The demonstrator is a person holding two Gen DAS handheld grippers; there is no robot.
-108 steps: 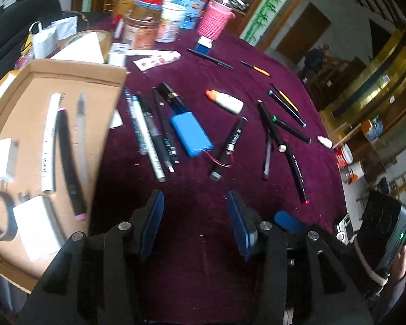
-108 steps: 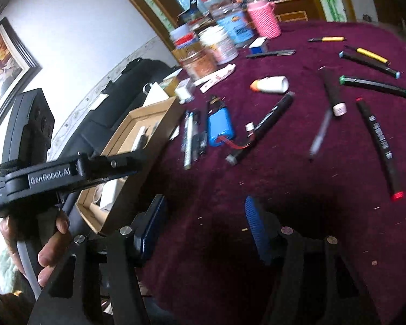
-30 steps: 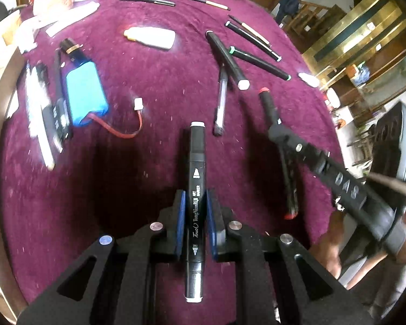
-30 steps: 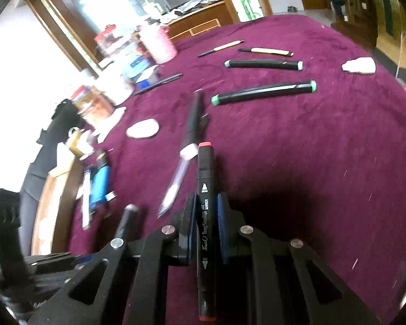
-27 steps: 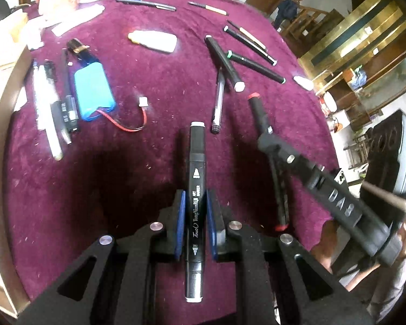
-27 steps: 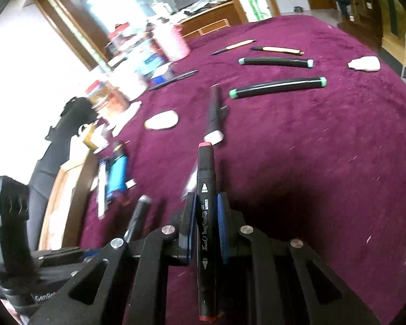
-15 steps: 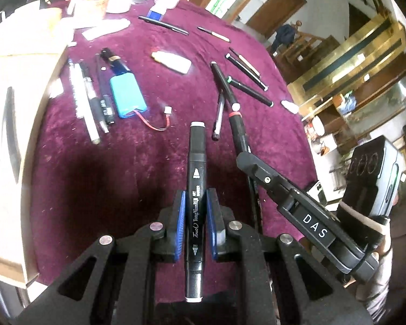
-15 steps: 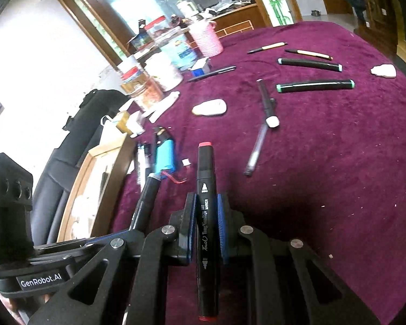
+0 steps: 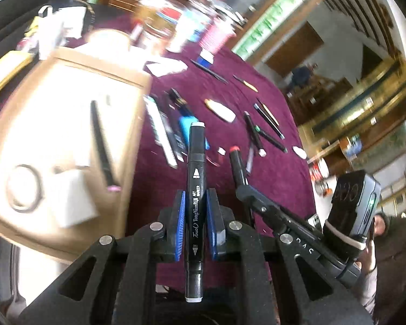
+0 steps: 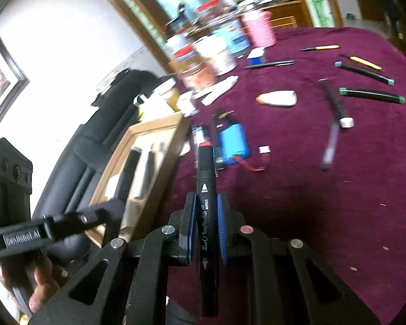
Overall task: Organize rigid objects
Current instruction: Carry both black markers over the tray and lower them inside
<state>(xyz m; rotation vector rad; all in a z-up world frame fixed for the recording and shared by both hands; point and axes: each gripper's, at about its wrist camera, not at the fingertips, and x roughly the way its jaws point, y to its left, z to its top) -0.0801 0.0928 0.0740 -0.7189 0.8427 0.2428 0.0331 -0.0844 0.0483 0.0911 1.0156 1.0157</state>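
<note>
A black marker with a grey cap (image 9: pixel 195 178) is clamped between the blue-padded fingers (image 9: pixel 179 227) of the left gripper (image 9: pixel 194 216), which are closed tight against its barrel. The marker is held along the fingers, its grey tip pointing away over the purple desk (image 9: pixel 278 173). A black marker with a red cap (image 10: pixel 206 197) is gripped in the same way by the right gripper (image 10: pixel 206 224), whose fingers (image 10: pixel 221 227) are pressed shut on its printed barrel.

To the left of both grippers a shallow cardboard box (image 9: pixel 127 81) is seen, blurred, on the desk's left part. In it a dark pen (image 9: pixel 101 146), a white block (image 9: pixel 73 203) and a ring of tape (image 9: pixel 23 187) are laid.

On the desk just right of the box a row of pens (image 9: pixel 161 132) and a blue battery pack (image 10: pixel 233 140) with a red lead are found. Farther off lie a white glue bottle (image 10: pixel 277 98), a green-capped marker (image 10: pixel 370 95) and a blue-capped marker (image 10: pixel 364 72). Jars and a pink cup (image 10: pixel 258 28) are grouped at the far edge.
</note>
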